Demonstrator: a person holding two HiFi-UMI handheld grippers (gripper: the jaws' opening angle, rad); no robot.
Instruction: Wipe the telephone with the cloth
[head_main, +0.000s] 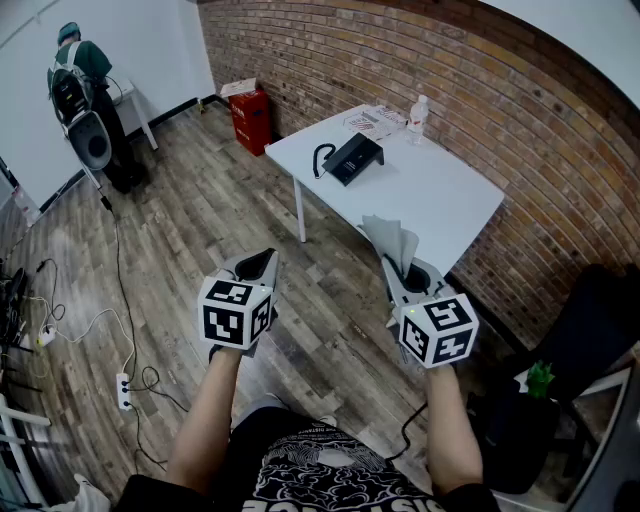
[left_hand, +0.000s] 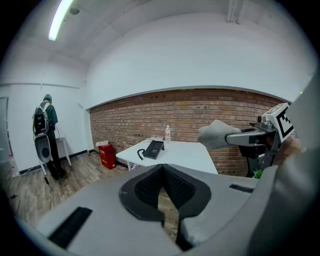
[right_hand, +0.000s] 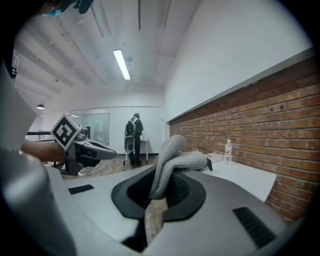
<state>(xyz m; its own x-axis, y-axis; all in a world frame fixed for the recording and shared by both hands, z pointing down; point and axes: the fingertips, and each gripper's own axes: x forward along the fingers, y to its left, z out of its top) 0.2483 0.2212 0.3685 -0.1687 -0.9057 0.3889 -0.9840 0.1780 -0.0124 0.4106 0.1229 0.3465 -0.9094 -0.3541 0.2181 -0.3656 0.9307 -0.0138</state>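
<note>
A black telephone with a coiled cord lies on the far left part of the white table; in the left gripper view the telephone shows small and far off. My right gripper is shut on a grey cloth, whose folds stick up past the jaws; the cloth fills the middle of the right gripper view. My left gripper hangs over the wooden floor, shut with nothing between its jaws. Both grippers are well short of the table.
A water bottle and papers sit at the table's far end by the brick wall. A red box stands on the floor beyond. A person stands far left. Cables and a power strip lie left. A dark chair is at right.
</note>
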